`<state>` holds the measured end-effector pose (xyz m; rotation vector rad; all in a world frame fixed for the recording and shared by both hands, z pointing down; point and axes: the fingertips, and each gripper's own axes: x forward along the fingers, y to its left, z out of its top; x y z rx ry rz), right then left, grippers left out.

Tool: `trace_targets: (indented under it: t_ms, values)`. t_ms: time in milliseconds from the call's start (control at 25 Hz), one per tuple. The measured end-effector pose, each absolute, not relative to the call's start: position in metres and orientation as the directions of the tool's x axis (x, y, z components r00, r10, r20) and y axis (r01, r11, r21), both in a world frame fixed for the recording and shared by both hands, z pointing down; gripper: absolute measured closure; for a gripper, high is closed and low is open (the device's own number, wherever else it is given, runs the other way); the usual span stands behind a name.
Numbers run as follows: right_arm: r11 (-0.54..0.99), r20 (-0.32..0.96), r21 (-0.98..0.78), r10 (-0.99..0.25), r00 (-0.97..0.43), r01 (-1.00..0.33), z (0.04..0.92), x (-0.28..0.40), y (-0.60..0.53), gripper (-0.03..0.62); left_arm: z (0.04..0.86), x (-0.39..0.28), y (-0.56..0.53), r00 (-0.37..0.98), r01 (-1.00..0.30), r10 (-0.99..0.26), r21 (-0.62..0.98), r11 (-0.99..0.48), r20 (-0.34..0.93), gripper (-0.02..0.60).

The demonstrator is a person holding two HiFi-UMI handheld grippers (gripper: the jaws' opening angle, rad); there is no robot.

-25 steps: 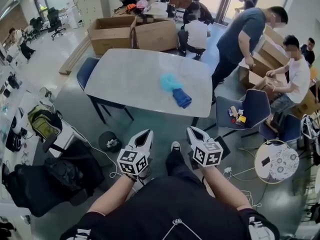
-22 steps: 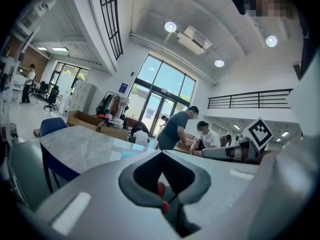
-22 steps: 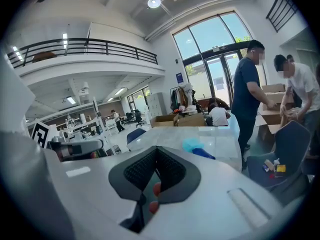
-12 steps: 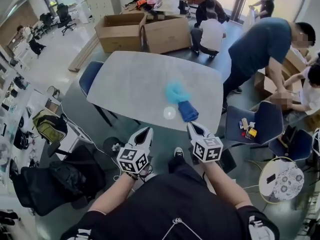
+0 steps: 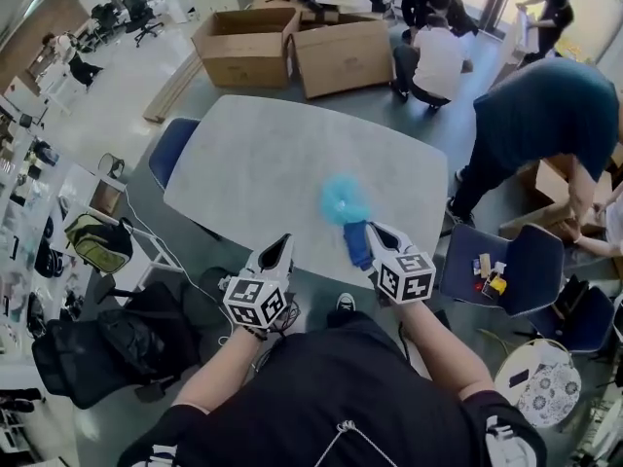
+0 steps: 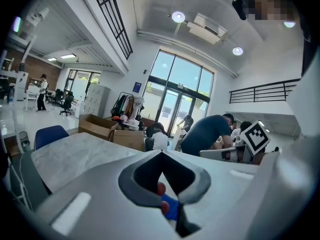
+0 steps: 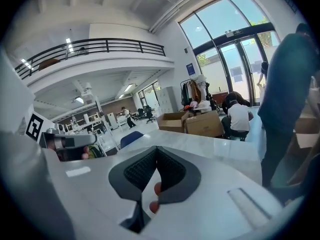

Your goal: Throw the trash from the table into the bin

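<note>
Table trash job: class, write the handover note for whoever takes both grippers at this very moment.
The left gripper has its jaws together and is empty, held near the table's front edge.
The right gripper has its jaws together and is empty, right beside the dark blue piece.
Trash: the dark blue piece and the light blue crumpled piece both lie on the table, toward its front edge.
Done: nothing is picked up yet.
Left: grasp both pieces and drop them in the bin, which I cannot make out clearly here.
</note>
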<state>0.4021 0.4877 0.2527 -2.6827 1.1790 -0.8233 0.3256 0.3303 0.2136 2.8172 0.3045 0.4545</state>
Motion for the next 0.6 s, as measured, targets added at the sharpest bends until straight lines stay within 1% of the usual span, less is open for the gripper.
trace_targets:
  t_ms: [160,360,480,600]
  values:
    - [-0.680,0.461,-0.291,-0.716,0.524,-0.673,0.264,0.433,0.483,0.565,0.215,0.355,0.328,0.929,0.143,0.231,0.295,-0.945,0.288,0.581]
    - [-0.675,0.512,-0.274,-0.706,0.490,-0.685,0.291,0.456,0.467,0.548,0.226,0.373,0.317,0.914,0.147,0.248,0.305,-0.941,0.322,0.581]
    - [-0.662,0.549,-0.259,-0.700,0.456,-0.703,0.315,0.471,0.456,0.519,0.232,0.381,0.312,0.902,0.170,0.272,0.303,-0.938,0.336,0.581]
    - [-0.645,0.590,-0.239,-0.690,0.419,-0.726,0.348,0.486,0.446,0.468,0.238,0.387,0.301,0.895,0.173,0.275,0.296,-0.939,0.351,0.581]
